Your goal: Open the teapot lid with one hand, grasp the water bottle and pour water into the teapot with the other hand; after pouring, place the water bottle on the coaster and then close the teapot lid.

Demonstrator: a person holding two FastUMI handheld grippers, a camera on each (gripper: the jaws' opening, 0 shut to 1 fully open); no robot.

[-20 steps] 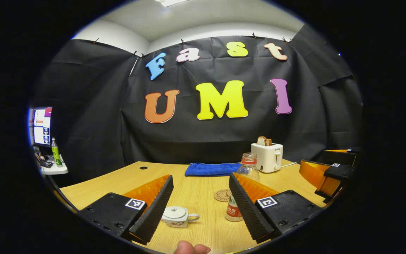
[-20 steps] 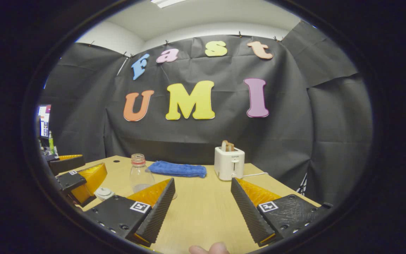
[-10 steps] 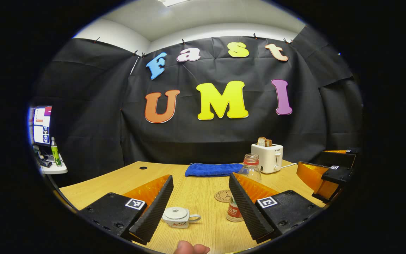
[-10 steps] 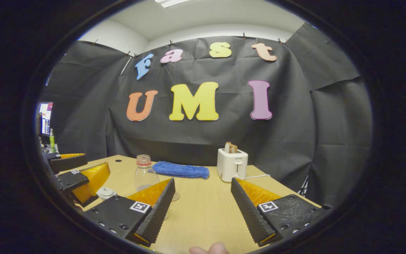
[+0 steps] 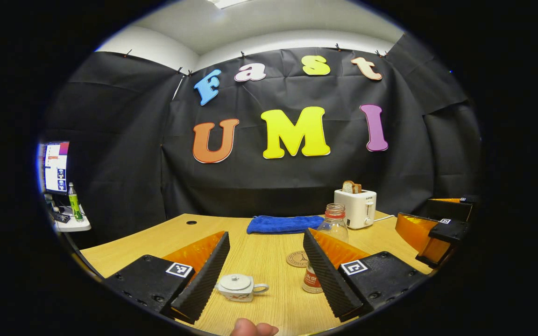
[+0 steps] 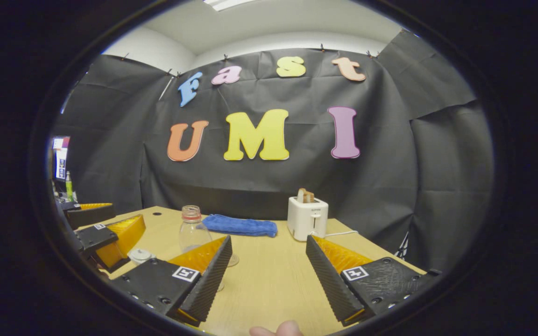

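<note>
A small white teapot (image 5: 237, 287) with its lid on sits on the wooden table (image 5: 269, 261), between and just beyond the fingers of my open left gripper (image 5: 264, 275). A clear uncapped water bottle (image 5: 332, 225) with a red label stands to its right, partly behind the left gripper's right finger. A round coaster (image 5: 298, 259) lies behind them. In the right gripper view the bottle (image 6: 191, 229) stands upright behind the left finger of my open right gripper (image 6: 266, 273), and the teapot (image 6: 139, 255) shows at far left beside the other gripper (image 6: 105, 235).
A white toaster (image 5: 356, 208) holding bread stands at the back of the table, with a folded blue cloth (image 5: 284, 223) to its left. A side shelf with a green bottle (image 5: 73, 201) and a monitor (image 5: 55, 167) lies off the table's left edge.
Both views have shifted only slightly; the teapot and bottle sit a little to the right in the left gripper view. Nothing has been taken hold of.
</note>
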